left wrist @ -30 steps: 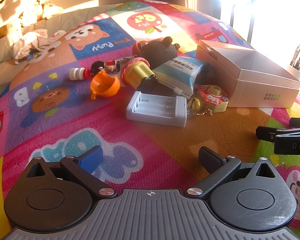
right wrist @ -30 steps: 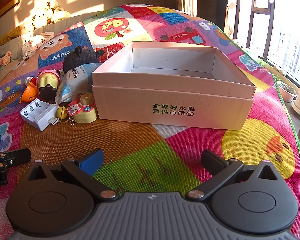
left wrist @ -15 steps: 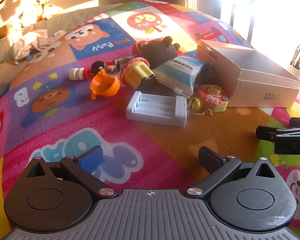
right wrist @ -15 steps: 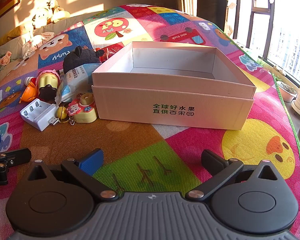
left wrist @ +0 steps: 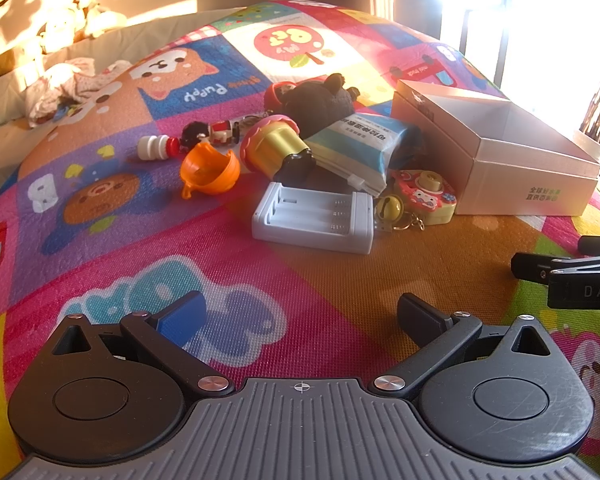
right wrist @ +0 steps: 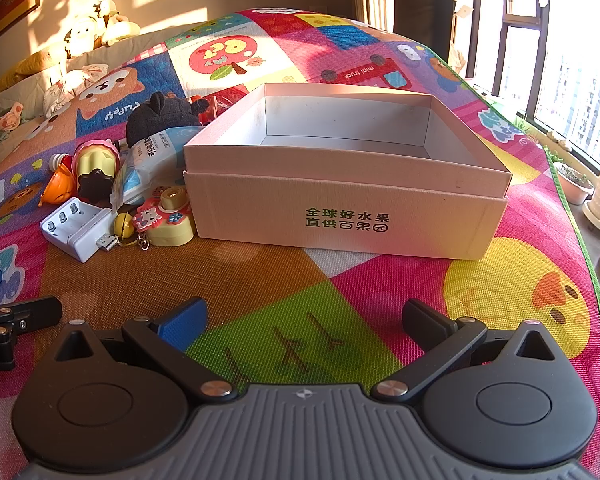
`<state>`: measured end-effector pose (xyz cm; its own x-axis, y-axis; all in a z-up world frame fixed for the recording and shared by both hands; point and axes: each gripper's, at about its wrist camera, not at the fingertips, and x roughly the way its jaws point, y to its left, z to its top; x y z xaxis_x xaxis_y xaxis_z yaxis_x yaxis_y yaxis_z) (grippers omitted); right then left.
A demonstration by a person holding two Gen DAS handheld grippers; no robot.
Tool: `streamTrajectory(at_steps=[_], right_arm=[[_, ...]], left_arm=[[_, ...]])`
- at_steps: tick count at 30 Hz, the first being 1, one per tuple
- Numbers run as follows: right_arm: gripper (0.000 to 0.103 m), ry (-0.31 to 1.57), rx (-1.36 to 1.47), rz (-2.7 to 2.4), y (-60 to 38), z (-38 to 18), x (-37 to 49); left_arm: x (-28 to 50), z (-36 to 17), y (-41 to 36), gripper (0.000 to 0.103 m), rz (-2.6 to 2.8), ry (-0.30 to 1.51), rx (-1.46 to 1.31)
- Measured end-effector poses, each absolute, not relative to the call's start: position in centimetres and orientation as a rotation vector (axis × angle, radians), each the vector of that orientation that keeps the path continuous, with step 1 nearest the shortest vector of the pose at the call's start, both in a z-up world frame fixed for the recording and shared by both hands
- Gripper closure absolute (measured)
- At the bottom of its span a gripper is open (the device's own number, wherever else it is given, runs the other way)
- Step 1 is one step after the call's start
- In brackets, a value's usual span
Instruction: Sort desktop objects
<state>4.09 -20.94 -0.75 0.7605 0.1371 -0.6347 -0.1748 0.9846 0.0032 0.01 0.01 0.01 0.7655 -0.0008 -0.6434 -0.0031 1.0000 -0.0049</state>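
An open white cardboard box (right wrist: pixel 348 200) stands empty on the colourful play mat; it also shows at the right in the left wrist view (left wrist: pixel 496 160). Left of it lies a pile: a white battery charger (left wrist: pixel 314 218) (right wrist: pixel 78 226), a yellow bell (left wrist: pixel 389 206), a pink toy camera (left wrist: pixel 426 196) (right wrist: pixel 166 216), a blue-white pouch (left wrist: pixel 360 148), a black plush bear (left wrist: pixel 320 102), a pink-and-gold cup toy (left wrist: pixel 274 148), an orange capsule half (left wrist: pixel 210 170). My left gripper (left wrist: pixel 300 314) is open and empty, short of the charger. My right gripper (right wrist: pixel 304 320) is open and empty before the box.
A white-and-red small bottle (left wrist: pixel 156 147) and a small figure keychain (left wrist: pixel 216 134) lie behind the pile. Bedding and plush toys (right wrist: pixel 92 32) sit at the far left. The mat's right edge (right wrist: pixel 572 216) drops to a floor with pots and a shoe.
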Motion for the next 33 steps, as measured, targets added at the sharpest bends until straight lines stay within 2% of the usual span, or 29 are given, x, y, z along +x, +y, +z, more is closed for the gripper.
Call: streamTrajectory(at_steps=[20,33], right_arm=[[0.0,0.692,-0.063,0.177,-20.8,-0.8,4.0],[0.0,0.826,-0.073,0.178,-20.8,0.2,5.1]], left_arm=[[0.6,0.0,-0.4,0.0,-0.004,0.727,0.004],[0.2,0.4,0.8,0.0,-0.038,0.718,-0.038]])
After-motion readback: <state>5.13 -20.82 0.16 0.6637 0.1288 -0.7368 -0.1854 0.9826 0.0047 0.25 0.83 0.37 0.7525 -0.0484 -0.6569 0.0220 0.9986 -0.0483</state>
